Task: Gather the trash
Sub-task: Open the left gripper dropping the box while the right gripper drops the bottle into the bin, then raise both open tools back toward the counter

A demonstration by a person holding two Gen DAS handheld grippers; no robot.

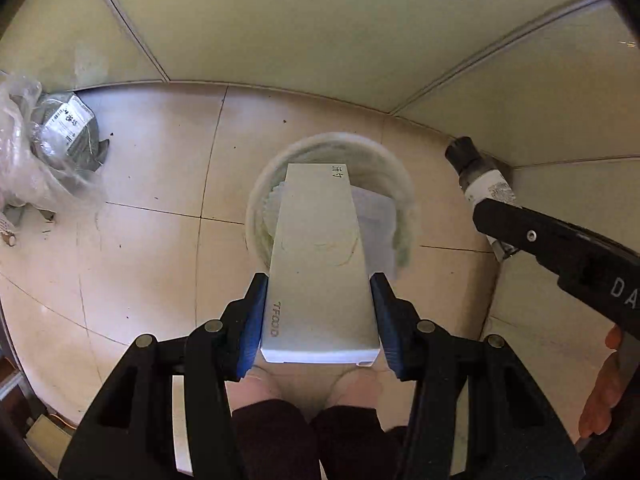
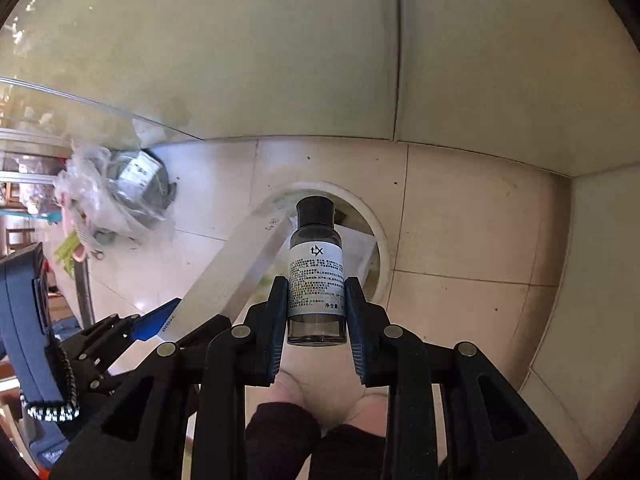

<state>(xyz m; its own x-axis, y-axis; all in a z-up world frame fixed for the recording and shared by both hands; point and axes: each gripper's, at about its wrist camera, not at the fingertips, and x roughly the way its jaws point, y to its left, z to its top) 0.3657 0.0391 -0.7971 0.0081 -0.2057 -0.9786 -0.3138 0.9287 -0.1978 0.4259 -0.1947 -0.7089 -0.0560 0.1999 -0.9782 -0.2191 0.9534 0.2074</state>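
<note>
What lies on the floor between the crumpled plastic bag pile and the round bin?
Nothing but bare floor tiles with a few dark specks between the plastic bag pile and the bin; both wrist views show that stretch.

The floor [image 1: 152,184] is pale glossy tile with thin grout lines and scattered dark specks, meeting light wall panels at the back. A round white bin [image 1: 256,208] stands on it near the corner. Well to its left, a crumpled clear bag [image 1: 24,152] of grey packaging lies by the wall.
</note>
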